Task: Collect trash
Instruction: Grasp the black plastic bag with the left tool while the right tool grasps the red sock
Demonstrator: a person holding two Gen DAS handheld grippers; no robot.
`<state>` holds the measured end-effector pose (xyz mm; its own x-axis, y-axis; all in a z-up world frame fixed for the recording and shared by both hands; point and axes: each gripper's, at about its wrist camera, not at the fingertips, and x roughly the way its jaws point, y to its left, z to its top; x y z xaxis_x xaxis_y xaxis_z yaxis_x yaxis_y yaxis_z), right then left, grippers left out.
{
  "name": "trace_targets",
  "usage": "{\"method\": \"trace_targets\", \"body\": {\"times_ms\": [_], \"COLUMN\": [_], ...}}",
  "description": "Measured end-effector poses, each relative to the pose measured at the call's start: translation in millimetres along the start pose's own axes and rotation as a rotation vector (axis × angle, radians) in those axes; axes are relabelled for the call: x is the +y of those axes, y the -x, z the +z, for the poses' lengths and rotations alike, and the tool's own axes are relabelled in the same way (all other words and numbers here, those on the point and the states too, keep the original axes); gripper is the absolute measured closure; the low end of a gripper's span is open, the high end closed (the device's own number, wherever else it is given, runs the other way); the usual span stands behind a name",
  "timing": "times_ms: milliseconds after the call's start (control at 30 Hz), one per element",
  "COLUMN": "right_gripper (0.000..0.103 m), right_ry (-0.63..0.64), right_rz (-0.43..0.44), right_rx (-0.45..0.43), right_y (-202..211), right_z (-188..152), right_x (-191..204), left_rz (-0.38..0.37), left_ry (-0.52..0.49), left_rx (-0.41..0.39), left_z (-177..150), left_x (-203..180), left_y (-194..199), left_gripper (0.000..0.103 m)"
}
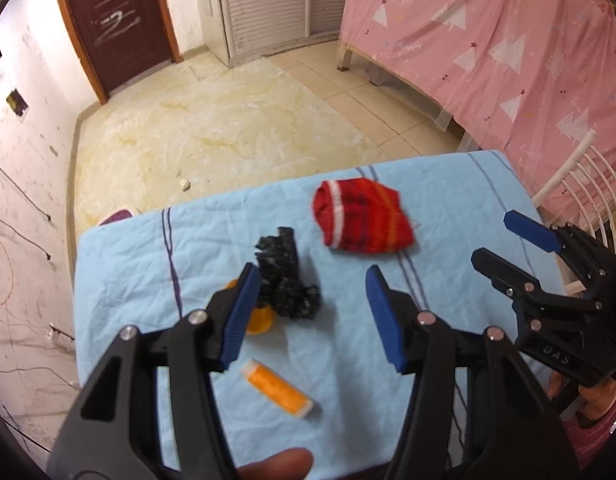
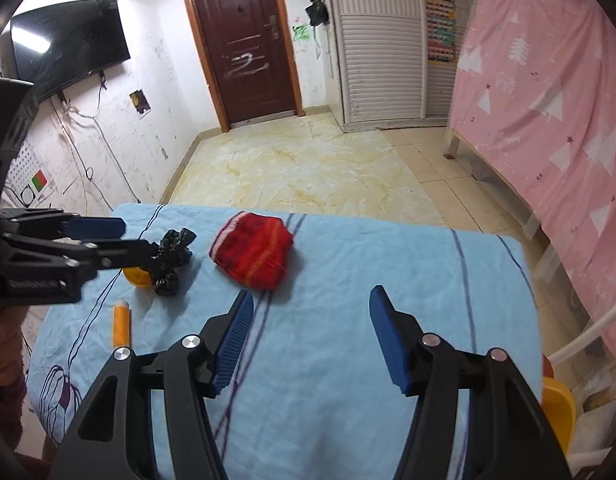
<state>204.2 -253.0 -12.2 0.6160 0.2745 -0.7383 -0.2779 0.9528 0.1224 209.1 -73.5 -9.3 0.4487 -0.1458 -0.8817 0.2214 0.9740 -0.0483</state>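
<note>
A crumpled black plastic bag (image 1: pixel 286 276) (image 2: pixel 171 257) lies on the light blue tablecloth (image 1: pixel 340 360) (image 2: pixel 348 280). Half under it sits an orange round piece (image 1: pixel 260 320) (image 2: pixel 137 276). An orange spool of thread (image 1: pixel 277 388) (image 2: pixel 121 322) lies nearer the front. A red striped knit cloth (image 1: pixel 362 218) (image 2: pixel 254 254) rests further back. My left gripper (image 1: pixel 312 312) (image 2: pixel 138 236) hangs open over the table, its left finger beside the black bag and nothing between the pads. My right gripper (image 2: pixel 310 336) (image 1: pixel 496 236) is open above bare cloth at the right, empty.
Beyond the table's far edge lies a yellowish marble floor (image 2: pixel 300 168) and a dark red door (image 2: pixel 244 40). A pink patterned bed cover (image 2: pixel 548 128) is at the right, with a white chair back (image 1: pixel 584 200) by the table's right edge. A yellow stool (image 2: pixel 558 408) stands low right.
</note>
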Motion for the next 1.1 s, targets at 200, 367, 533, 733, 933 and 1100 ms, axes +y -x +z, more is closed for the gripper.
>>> {"method": "trace_targets", "body": {"times_ms": [200, 367, 533, 733, 933, 1100], "right_gripper": [0.049, 0.049, 0.049, 0.049, 0.046, 0.035], "right_ry": [0.025, 0.034, 0.040, 0.039, 0.023, 0.026], "right_rz": [0.002, 0.000, 0.002, 0.019, 0.061, 0.081], "right_rx": [0.030, 0.048, 0.062, 0.069, 0.106, 0.126], "right_y": [-25.1, -38.8, -49.2, -67.1, -85.2, -96.0], "right_z": [17.3, 24.8, 32.0, 41.2, 48.3, 52.2], "right_x": [16.9, 23.6, 25.8, 26.5, 26.7, 30.5], "left_rz": [-0.013, -0.031, -0.058, -0.079, -0.104, -0.129], "left_ry": [0.029, 0.044, 0.057, 0.047, 0.058, 0.089], "left_rx": [0.042, 0.069, 0.088, 0.089, 0.071, 0.039], "left_z": [5.3, 8.3, 8.1, 0.0, -1.7, -0.8], "left_x": [15.6, 23.5, 29.4, 32.7, 36.5, 45.9], "left_y": [-27.4, -40.4, -50.3, -56.8, -50.9, -34.9], "left_gripper": [0.050, 0.050, 0.058, 0.074, 0.081, 0.081]}}
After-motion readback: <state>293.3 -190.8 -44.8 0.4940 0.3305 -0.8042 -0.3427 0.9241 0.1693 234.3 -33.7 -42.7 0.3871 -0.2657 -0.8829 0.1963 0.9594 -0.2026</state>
